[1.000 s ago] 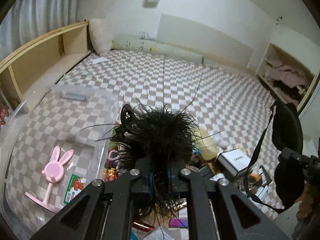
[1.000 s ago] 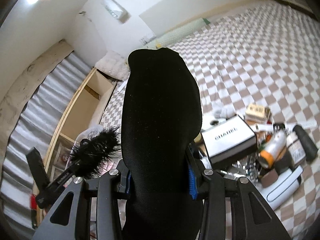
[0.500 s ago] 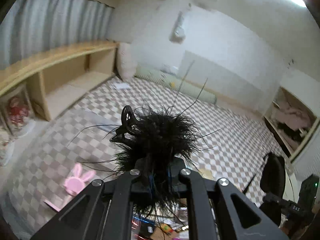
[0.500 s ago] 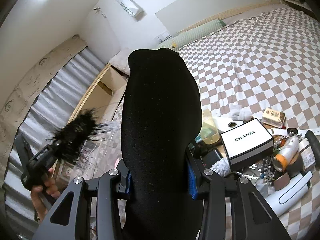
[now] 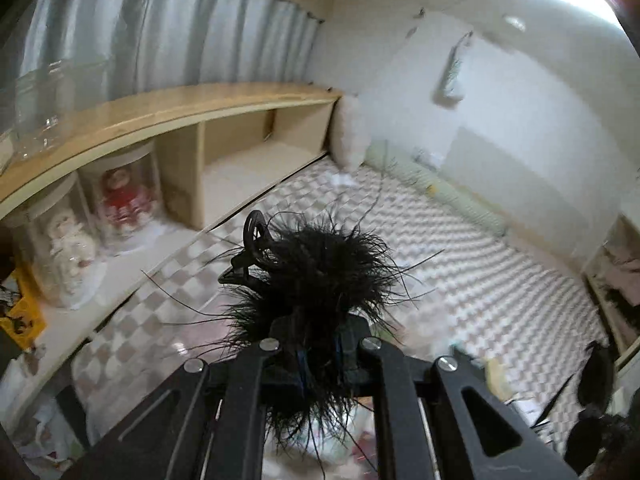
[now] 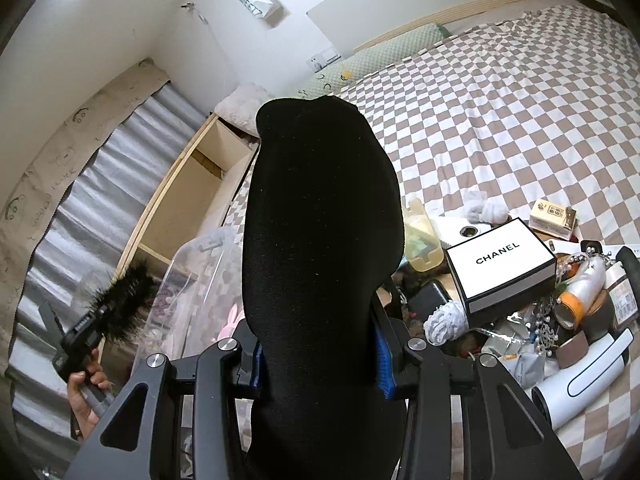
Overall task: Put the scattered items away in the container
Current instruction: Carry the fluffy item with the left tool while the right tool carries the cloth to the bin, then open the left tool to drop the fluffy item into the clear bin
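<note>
your left gripper (image 5: 320,354) fingers are clamped tight on a black feathery clip (image 5: 308,276); your right gripper (image 6: 320,356) fingers, partly open, pinch a black eye mask (image 6: 320,216). both look mid-carry, so next bring each over the clear bin (image 6: 200,264) and let go.

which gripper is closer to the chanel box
Right. The right gripper, clamped on a black pad, sits just left of the Chanel box; the left gripper is far off beyond the bin.

Checkered bed cover (image 6: 520,92) carries a clear plastic container (image 6: 200,264) at left; beside it a heap: white CHANEL box (image 6: 500,264), yellow lidded tub (image 6: 420,236), white hair dryer (image 6: 580,380), small gold box (image 6: 552,214); green bolster (image 6: 384,48) along the far edge.
</note>
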The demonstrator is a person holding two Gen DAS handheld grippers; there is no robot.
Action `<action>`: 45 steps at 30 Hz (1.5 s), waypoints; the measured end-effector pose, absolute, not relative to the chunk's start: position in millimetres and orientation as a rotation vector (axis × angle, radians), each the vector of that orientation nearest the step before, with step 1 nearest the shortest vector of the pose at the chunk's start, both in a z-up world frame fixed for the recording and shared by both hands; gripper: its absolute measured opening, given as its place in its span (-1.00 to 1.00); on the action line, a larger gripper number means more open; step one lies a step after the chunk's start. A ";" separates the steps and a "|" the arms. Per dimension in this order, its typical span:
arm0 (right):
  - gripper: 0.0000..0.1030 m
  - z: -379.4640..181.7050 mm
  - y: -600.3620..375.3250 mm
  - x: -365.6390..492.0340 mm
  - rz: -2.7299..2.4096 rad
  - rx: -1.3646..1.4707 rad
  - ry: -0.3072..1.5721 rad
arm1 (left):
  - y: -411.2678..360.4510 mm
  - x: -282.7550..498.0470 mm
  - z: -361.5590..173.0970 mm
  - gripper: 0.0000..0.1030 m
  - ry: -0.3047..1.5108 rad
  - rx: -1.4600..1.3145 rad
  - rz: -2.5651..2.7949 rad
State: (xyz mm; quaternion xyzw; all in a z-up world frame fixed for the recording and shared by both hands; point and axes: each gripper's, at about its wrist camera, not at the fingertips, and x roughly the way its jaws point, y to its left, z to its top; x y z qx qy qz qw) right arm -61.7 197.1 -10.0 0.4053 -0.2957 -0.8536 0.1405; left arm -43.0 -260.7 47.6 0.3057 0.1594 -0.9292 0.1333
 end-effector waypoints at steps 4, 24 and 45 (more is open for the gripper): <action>-0.19 -13.2 192.7 -63.9 -2.458 1.193 -0.852 | -263.5 -48.9 25.4 -0.80 0.379 0.992 -2.634; -0.19 62.9 75.4 -103.7 -2.387 1.040 -0.694 | -262.9 -56.5 -39.2 -0.80 0.358 1.302 -2.530; -0.19 114.4 -82.8 -128.7 -2.264 0.889 -0.548 | -243.4 -51.1 -52.0 -0.79 0.391 1.502 -2.601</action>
